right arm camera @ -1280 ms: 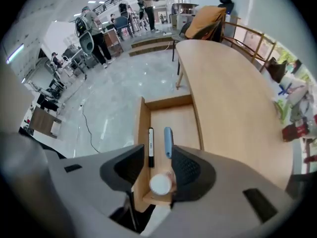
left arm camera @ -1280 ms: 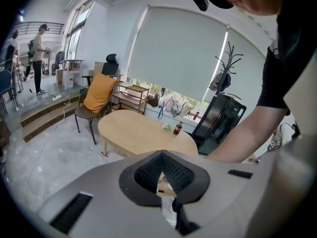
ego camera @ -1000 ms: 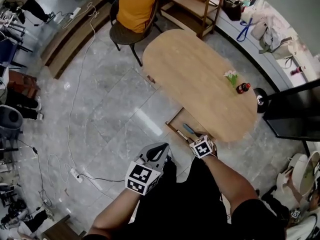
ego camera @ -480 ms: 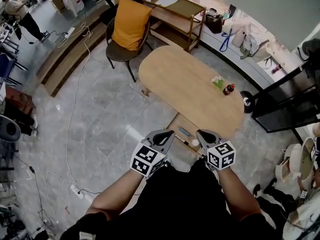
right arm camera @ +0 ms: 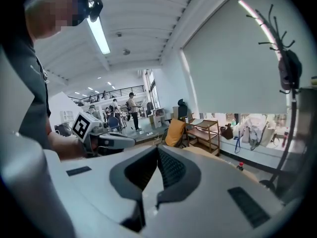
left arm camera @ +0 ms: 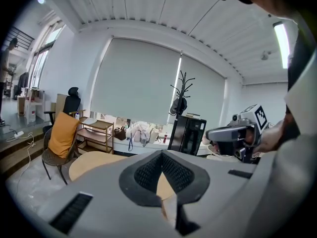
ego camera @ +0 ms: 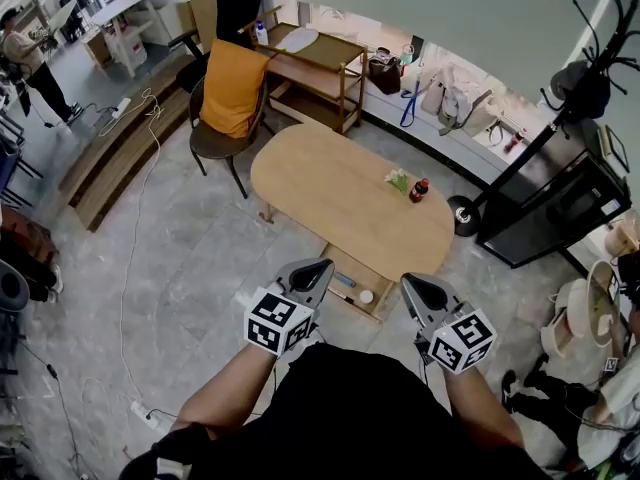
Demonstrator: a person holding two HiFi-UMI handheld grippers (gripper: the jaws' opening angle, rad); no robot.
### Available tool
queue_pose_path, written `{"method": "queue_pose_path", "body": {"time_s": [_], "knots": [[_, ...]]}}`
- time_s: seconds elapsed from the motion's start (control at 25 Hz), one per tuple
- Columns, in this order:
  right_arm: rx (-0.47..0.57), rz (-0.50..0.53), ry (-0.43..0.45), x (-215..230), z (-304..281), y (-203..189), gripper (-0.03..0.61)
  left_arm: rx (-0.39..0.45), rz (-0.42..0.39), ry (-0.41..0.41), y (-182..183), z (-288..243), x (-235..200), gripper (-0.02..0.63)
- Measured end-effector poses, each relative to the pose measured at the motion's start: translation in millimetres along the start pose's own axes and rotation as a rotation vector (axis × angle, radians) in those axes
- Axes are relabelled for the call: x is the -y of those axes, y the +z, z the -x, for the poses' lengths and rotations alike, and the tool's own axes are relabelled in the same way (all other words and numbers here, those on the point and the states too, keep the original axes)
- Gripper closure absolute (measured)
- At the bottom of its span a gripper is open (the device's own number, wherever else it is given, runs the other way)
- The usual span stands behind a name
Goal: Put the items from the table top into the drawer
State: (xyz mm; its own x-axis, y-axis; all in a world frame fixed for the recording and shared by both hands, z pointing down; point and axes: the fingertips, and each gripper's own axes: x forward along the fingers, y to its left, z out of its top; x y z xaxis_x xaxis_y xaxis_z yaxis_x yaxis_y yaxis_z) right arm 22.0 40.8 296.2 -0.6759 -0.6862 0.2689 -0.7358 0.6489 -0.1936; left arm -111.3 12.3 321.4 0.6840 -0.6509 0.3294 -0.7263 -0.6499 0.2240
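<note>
Left gripper (ego camera: 320,267) and right gripper (ego camera: 411,284): jaws closed together, empty, held before the open drawer (ego camera: 372,306) at the table's (ego camera: 320,183) near edge. Small bottle (ego camera: 419,190) and flower bunch (ego camera: 399,180) stand near its far right edge.

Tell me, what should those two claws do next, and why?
Probably reach the right gripper out to the small bottle: it and the green item sit on the table, the drawer stands open, and this gripper and the left gripper are shut, empty.
</note>
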Motion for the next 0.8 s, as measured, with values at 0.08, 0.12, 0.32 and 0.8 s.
{"method": "queue_pose_path", "body": {"time_s": [0.08,0.12,0.32,0.8], "knots": [[0.001,-0.011,-0.006,0,23,-5,0.575,0.007,-0.004,0.000,0,0,24,0.612],[0.000,-0.032,-0.009,0,35,-9,0.575,0.008,-0.005,-0.001,-1,1,37,0.612],[0.019,-0.120,-0.011,-12,105,-36,0.575,0.025,0.014,-0.007,-15,20,113,0.612],[-0.024,-0.175,0.049,-51,220,-110,0.577,-0.022,0.042,0.059,-78,78,233,0.612]]}}
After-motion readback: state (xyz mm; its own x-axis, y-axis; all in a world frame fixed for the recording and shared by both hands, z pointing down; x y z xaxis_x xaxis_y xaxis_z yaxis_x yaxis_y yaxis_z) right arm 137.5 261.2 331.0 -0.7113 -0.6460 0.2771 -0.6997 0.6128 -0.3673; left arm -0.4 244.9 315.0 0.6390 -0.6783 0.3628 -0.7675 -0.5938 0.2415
